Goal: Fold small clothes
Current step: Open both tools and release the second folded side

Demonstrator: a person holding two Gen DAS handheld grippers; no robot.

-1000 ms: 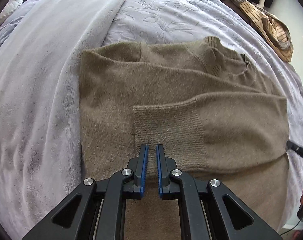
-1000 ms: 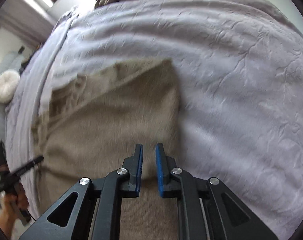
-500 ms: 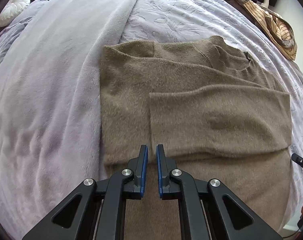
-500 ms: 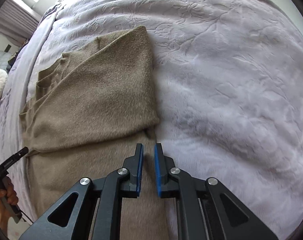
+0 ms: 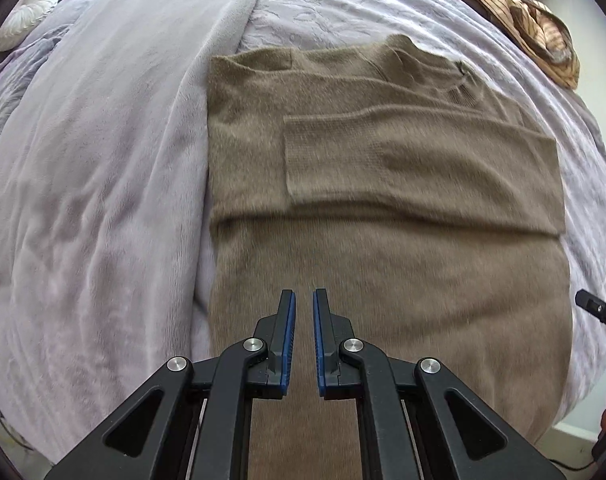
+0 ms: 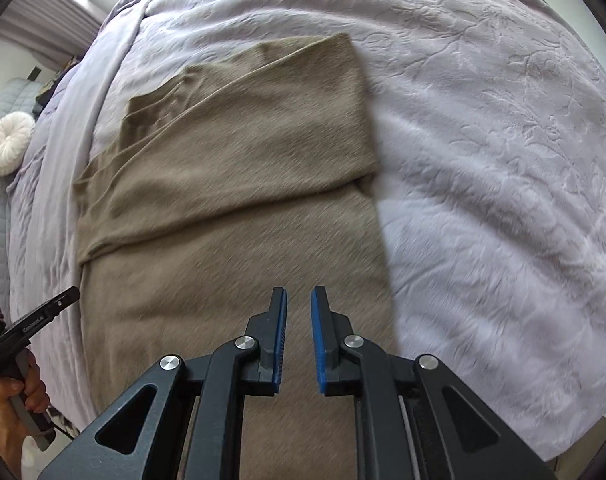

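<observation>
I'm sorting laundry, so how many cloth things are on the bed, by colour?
Olive-brown: 1, the sweater, sleeves folded in.
Brown striped: 1, the garment at the far edge.
White: 1, the round cushion.
Total: 3, on the lilac bedding. A dark heap at the far corner is too unclear to count.

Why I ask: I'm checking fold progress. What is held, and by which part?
Nothing. The left gripper and right gripper hover empty over the sweater; the right jaws have just opened slightly.
</observation>
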